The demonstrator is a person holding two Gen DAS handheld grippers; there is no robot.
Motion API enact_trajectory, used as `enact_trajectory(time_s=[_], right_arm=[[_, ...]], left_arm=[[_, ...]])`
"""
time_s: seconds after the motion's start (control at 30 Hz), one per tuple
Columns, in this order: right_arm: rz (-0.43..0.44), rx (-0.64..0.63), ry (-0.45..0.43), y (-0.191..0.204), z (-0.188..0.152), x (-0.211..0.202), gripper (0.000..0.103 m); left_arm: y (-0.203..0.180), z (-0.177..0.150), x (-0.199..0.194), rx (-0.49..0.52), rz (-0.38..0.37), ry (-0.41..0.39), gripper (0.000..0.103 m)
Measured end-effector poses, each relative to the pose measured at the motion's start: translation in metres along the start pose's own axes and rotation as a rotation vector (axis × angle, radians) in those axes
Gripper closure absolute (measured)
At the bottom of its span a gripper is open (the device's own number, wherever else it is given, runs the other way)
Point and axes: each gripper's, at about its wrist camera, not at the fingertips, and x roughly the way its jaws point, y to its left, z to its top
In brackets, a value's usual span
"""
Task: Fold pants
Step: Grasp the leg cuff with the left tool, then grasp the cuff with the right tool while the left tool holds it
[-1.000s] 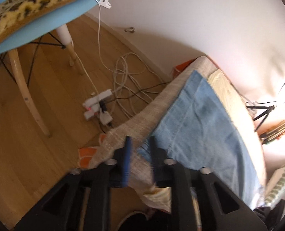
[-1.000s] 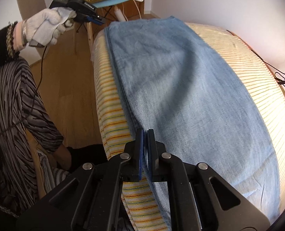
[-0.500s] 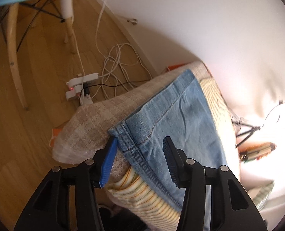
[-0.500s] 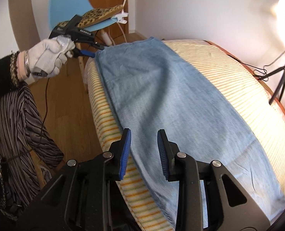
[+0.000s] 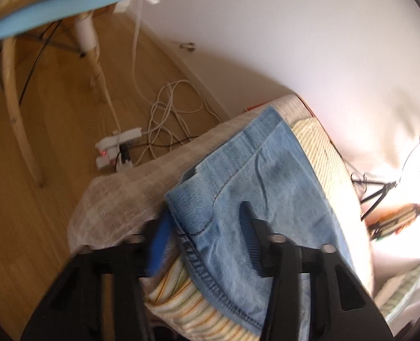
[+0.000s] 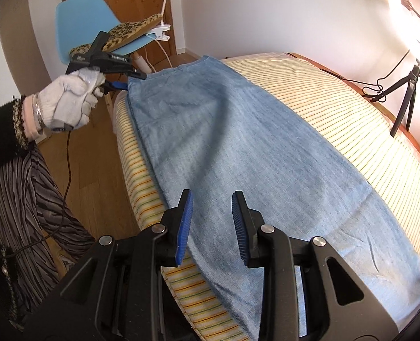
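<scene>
Denim pants (image 6: 238,142), light blue, lie flat lengthwise on the striped bed cover (image 6: 337,108), their long side running close to the bed's near edge. Left gripper (image 5: 204,227) sits at the hem corner at the far end of the bed, jaws wide, one finger (image 5: 158,238) below the raised cuff and the other above it; not clamped. Left hand (image 6: 70,102), white-gloved, holds that tool. Right gripper (image 6: 212,224) hovers over the pants at the near edge, jaws wide, gripping nothing. Blue chair (image 6: 76,20) stands beyond the bed's far end; tripod (image 6: 405,99) at the far side.
</scene>
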Motion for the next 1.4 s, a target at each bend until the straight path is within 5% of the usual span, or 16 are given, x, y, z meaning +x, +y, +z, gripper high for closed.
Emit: enact_trajectory(time_s=[0.17,0.4,0.47,0.7,1.03,1.4], right_arm=[[-0.025,0.055,-0.013,-0.012,0.011,-0.005,0.047],[0.025,0.183,-0.013,-0.045,0.051,0.003,0.044],[0.079,0.245,0.004,-0.058,0.07,0.015,0.035],[0.276,0.361,0.053,-0.064,0.156,0.08,0.035],[0.218,0.143,0.243,0.008,0.277,0.189,0.035],[0.018,-0.116,0.544,0.068,0.286,0.287,0.035]], left_arm=[[-0.028,-0.006,-0.015,0.158,-0.031,-0.091,0.087],[-0.081,-0.041,-0.034,0.407,-0.102,-0.138,0.088],[-0.089,-0.05,-0.034,0.443,-0.118,-0.138,0.088],[-0.107,-0.078,-0.022,0.568,-0.125,-0.112,0.088],[-0.121,-0.102,-0.007,0.695,-0.114,-0.091,0.088],[-0.135,-0.111,0.005,0.756,-0.108,-0.089,0.088]])
